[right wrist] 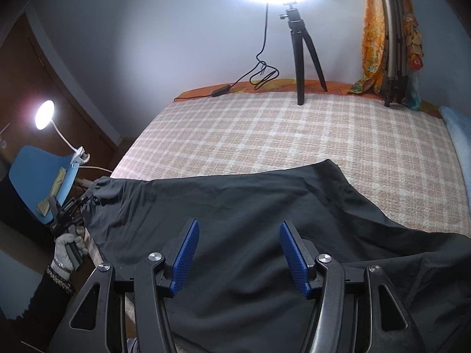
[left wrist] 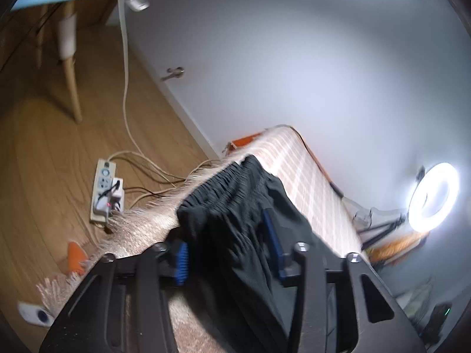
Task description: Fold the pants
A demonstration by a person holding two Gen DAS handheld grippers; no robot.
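Black pants (right wrist: 250, 206) lie spread across the near part of a checked bedspread (right wrist: 279, 129). Their gathered elastic waistband (left wrist: 232, 176) hangs at the bed's left edge. My left gripper (left wrist: 226, 250) is at that waist end with its blue pads apart; the cloth drapes between and over them. It also shows in the right wrist view (right wrist: 67, 211), held by a gloved hand. My right gripper (right wrist: 240, 253) is open, its blue pads wide apart just above the middle of the pants, holding nothing.
A ring light on a black tripod (right wrist: 303, 53) stands at the far edge of the bed. A blue chair (right wrist: 38, 176) with a clip lamp stands to the left. A power strip with cables (left wrist: 106, 191) lies on the wooden floor. A folded tripod and orange cloth (right wrist: 391, 44) lean at the far right.
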